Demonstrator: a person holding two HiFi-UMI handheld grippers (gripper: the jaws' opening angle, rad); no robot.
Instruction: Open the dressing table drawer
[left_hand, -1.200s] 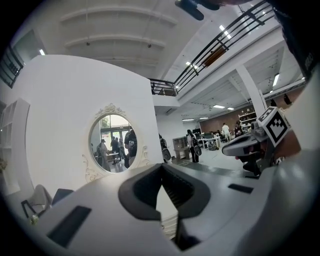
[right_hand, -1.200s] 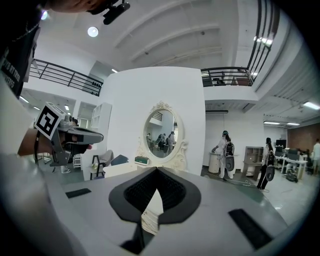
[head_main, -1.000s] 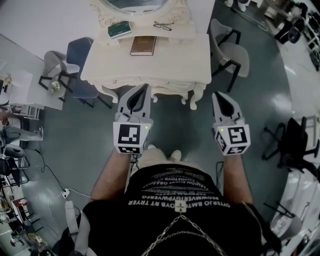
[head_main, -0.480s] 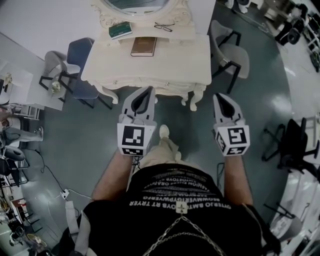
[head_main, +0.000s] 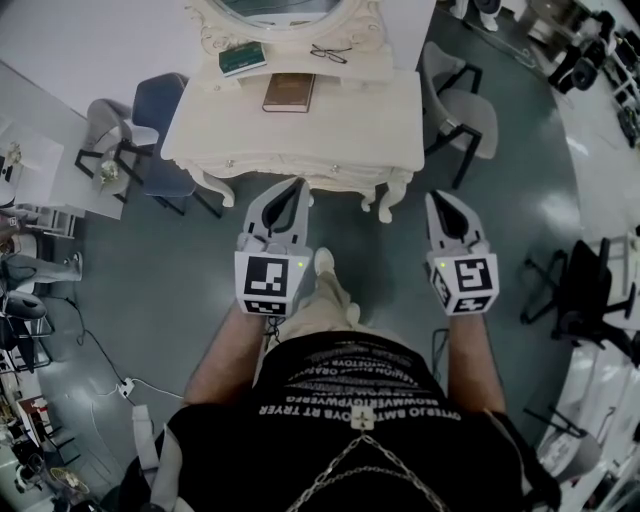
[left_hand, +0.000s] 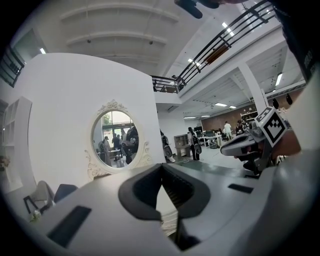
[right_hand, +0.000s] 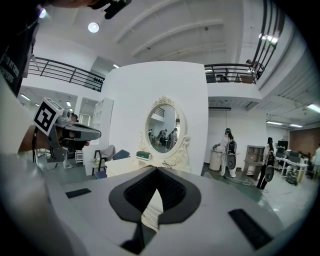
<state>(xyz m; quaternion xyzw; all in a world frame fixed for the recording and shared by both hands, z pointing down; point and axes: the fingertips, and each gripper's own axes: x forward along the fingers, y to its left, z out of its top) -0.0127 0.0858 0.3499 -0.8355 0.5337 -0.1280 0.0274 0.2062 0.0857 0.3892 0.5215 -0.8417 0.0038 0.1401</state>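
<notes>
left gripper (head_main: 293, 187): jaws clenched tip to tip, nothing between them | right gripper (head_main: 438, 197): jaws clenched, empty, beside the left | drawer (head_main: 300, 171): closed in the front of the dressing table (head_main: 340, 120), ahead of both grippers, neither touching it | tabletop: brown book (head_main: 287, 92), glasses (head_main: 328, 52)

- A black short-sleeved T-shirt (head_main: 350, 385) with rows of white lettering across the chest.
- A silver chain (head_main: 330, 462) over the shirt, joined at a small metal piece.
- Beige trousers (head_main: 315, 310) and a pale shoe (head_main: 324, 262).
- The left gripper (head_main: 296, 184) and right gripper (head_main: 437, 195) have pale grey shells and black ribbed pads (right_hand: 142, 192).
- Each bears a cube (head_main: 270, 284) of black-and-white square markers with a small green light (head_main: 298, 263).
</notes>
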